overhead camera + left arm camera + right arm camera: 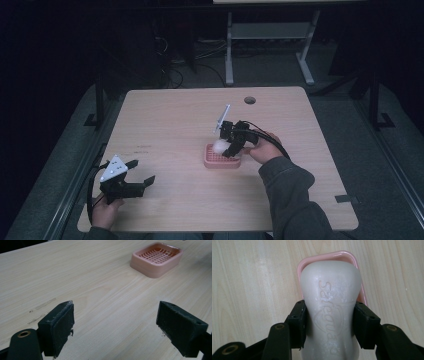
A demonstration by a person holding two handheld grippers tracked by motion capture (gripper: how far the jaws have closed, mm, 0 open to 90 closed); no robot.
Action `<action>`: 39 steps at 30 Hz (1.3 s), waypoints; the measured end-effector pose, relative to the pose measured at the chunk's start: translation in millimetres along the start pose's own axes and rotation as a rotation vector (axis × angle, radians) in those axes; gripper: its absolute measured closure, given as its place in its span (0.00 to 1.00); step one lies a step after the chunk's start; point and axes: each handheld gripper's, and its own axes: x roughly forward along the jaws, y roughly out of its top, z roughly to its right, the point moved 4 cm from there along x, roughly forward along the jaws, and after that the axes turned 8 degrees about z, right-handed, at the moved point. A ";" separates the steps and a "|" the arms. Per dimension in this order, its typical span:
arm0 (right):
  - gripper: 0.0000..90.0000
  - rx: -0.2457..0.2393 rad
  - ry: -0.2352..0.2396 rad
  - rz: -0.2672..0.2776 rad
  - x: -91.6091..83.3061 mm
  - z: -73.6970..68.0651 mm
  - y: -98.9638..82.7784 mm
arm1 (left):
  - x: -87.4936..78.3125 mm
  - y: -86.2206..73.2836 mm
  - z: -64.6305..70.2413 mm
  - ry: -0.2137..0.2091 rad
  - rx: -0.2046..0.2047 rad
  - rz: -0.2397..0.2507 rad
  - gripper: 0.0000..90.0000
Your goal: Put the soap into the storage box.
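A white bar of soap [329, 300] with embossed lettering is pinched at its narrow waist between the pads of my right gripper [329, 325]. It hangs just above a pink soap dish [327, 256] whose rim peeks out behind it. From above, the right gripper [226, 148] holds the soap [219, 145] over the dish [220, 161] near the table's middle. My left gripper [141, 171] rests near the front left of the table, jaws wide apart and empty. In the left gripper view the pads [58, 327] frame bare wood, with the dish [157, 258] and its grid floor farther off at upper right.
The light wooden table [170, 125] has a round cable hole [250, 100] near its far edge. Faint scuff marks [41, 305] lie on the wood by the left gripper. A desk frame [270, 40] and cables stand on the dark floor beyond.
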 end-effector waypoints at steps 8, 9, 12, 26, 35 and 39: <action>0.55 0.001 0.008 -0.003 7.5 1.7 1.5 | 0.0 -0.1 -0.4 0.001 0.002 -0.001 0.16; 0.55 0.002 0.009 -0.005 8.0 1.9 1.7 | 0.0 -0.1 -0.5 0.001 0.003 -0.002 0.16; 0.55 0.004 0.011 -0.005 10.1 2.8 2.2 | 0.0 -0.1 -0.3 0.001 0.001 0.000 0.16; 0.55 0.013 0.024 -0.018 20.1 7.9 2.4 | -0.4 0.1 -0.7 0.001 0.000 0.000 0.16; 0.55 0.013 0.029 -0.026 26.3 9.5 4.1 | -0.3 0.0 -0.9 -0.001 0.000 -0.001 0.16; 0.55 0.011 0.033 -0.028 28.6 10.1 4.7 | -0.2 -0.1 -0.9 0.000 -0.002 0.000 0.16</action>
